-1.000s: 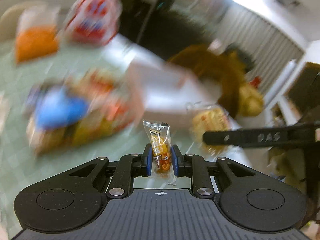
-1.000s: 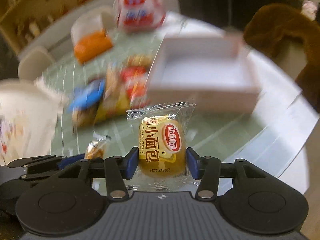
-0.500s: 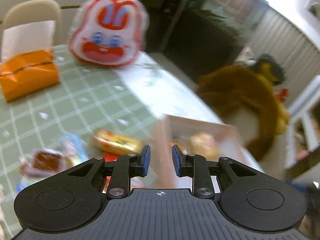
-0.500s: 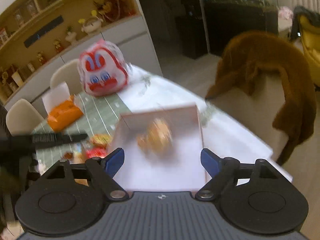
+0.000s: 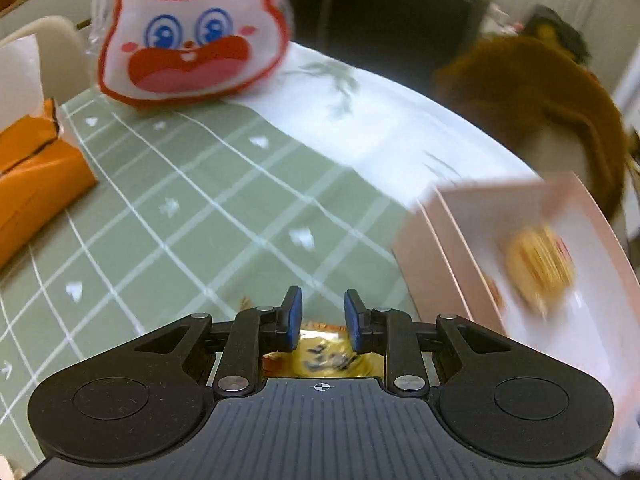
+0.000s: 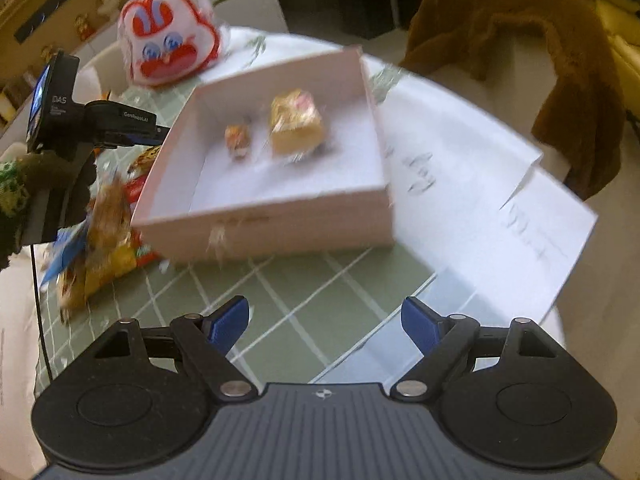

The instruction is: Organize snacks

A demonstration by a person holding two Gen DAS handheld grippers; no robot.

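right wrist view: my right gripper (image 6: 325, 322) is spread wide and empty above the green checked tablecloth (image 6: 280, 292); in the pale pink cardboard box (image 6: 260, 224) lie a yellow wrapped bun (image 6: 296, 126) and a small orange candy packet (image 6: 238, 140). my left gripper (image 5: 322, 314) is narrowly parted, pinching nothing.

Light was soft indoor daylight, w/o hard shadows. Both fisheye views bent strongly at the edges. Motion blur smeared the pink box (image 5: 448, 240) and snack pile (image 6: 100, 240); the bunny bag (image 5: 192, 28) was sharper. Grippers' bodies stayed in focus.
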